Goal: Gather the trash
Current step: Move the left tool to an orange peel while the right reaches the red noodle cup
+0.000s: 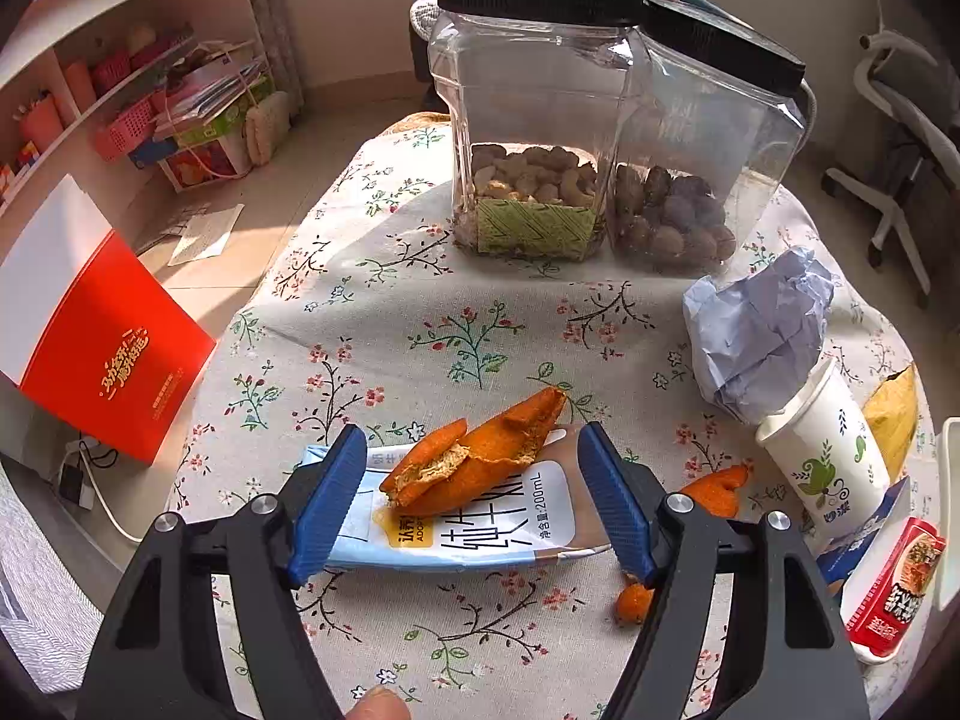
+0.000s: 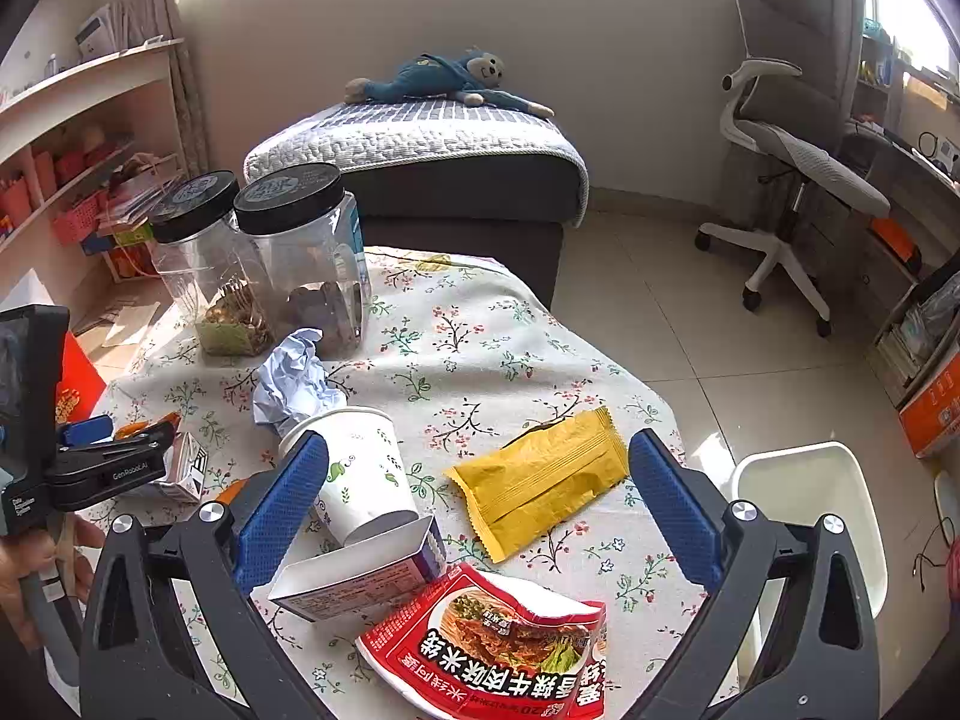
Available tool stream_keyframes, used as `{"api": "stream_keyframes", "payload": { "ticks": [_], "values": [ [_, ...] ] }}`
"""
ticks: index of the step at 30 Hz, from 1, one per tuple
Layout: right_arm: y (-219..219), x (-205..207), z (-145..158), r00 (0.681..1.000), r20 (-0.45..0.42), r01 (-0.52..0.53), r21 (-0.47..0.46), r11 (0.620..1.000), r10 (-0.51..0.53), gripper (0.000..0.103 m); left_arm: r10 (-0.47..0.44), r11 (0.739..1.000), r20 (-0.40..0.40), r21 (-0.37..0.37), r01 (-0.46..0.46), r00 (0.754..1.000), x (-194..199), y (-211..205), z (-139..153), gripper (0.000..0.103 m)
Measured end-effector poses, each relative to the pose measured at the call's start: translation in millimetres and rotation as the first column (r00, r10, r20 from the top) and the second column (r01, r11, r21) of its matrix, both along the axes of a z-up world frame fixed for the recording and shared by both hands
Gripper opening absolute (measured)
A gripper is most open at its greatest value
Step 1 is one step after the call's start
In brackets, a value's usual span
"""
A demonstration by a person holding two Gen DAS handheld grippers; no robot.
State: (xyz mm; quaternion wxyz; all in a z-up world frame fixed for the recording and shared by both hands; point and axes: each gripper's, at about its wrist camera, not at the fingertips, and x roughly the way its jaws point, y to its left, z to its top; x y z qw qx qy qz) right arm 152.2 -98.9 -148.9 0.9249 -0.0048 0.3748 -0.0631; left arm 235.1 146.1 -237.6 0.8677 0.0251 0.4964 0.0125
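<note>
Trash lies on a floral tablecloth (image 1: 420, 312). My left gripper (image 1: 474, 468) is open, its blue fingers on either side of a flattened milk carton (image 1: 480, 528) with a large orange peel (image 1: 480, 456) on top. Smaller peel bits (image 1: 717, 489) lie to its right. My right gripper (image 2: 477, 480) is open and empty above a tipped paper cup (image 2: 366, 474), a small white box (image 2: 360, 576), a yellow wrapper (image 2: 540, 480) and a red noodle packet (image 2: 498, 642). A crumpled blue-white paper (image 2: 294, 378) lies behind the cup. The left gripper also shows in the right wrist view (image 2: 114, 450).
Two clear jars with black lids (image 1: 528, 132) (image 1: 702, 168) stand at the table's back. A white bin (image 2: 804, 516) stands on the floor right of the table. An ottoman (image 2: 420, 162) and an office chair (image 2: 798, 180) stand beyond. A red bag (image 1: 114, 342) is at left.
</note>
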Motion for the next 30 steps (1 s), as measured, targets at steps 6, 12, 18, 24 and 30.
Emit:
{"api": "stream_keyframes", "payload": {
  "ticks": [6,12,18,24,30],
  "values": [
    [-20.3,3.1,-12.1,0.995,-0.099,0.027,0.015,1.000,-0.025,0.096,-0.030,1.000,-0.009,0.010,0.030,1.000,-2.3,-2.8,-5.3,0.037],
    [-56.2,-3.5,-36.5,0.970,-0.218,0.136,0.107,0.985,-0.110,0.096,-0.033,0.999,0.017,-0.006,0.033,0.999,-14.3,-11.8,14.3,0.027],
    [-78.0,-9.0,-63.1,0.937,-0.347,0.142,0.259,0.955,-0.045,0.096,-0.096,0.991,0.095,-0.079,0.103,0.991,-45.0,-33.0,54.5,0.027],
    [-58.3,1.5,-92.7,0.856,-0.419,-0.213,0.247,0.945,0.302,0.096,-0.141,0.977,0.110,-0.148,0.156,0.984,-67.0,-42.8,75.7,0.027],
    [-75.2,-7.1,-124.5,0.819,-0.443,-0.093,0.525,0.846,0.365,0.097,-0.146,0.971,0.129,-0.172,0.167,0.981,-77.7,-48.5,86.1,0.026]
  ]
}}
